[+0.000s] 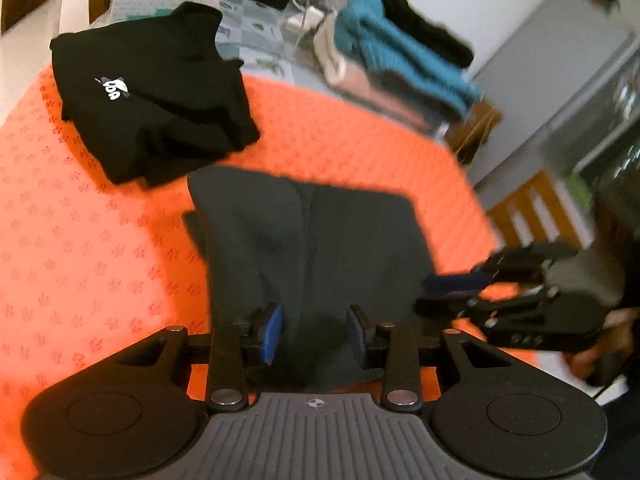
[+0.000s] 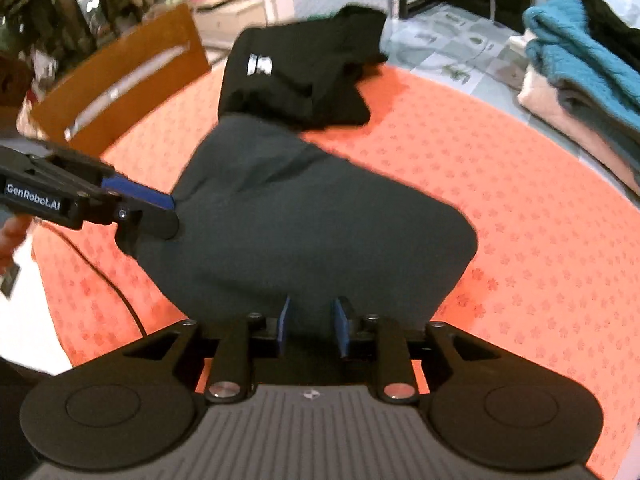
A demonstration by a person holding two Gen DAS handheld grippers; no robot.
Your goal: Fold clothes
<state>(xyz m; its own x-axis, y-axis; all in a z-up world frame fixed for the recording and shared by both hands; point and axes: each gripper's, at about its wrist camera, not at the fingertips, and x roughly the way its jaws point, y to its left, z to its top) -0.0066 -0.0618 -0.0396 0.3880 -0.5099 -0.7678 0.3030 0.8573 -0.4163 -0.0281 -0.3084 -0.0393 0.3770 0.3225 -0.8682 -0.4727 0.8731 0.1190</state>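
On the orange tabletop (image 1: 100, 240), a folded grey garment (image 1: 320, 240) is laid near the front edge, touching a folded black shirt (image 1: 152, 92) behind it. Left gripper (image 1: 316, 332) and right gripper (image 2: 312, 332) are held over the garment, jaws released, nothing grasped. Stacked knitwear (image 2: 580, 64) is seen toward the far right corner.

Folded dark grey garment (image 2: 304, 220) on orange cloth (image 2: 520, 200)
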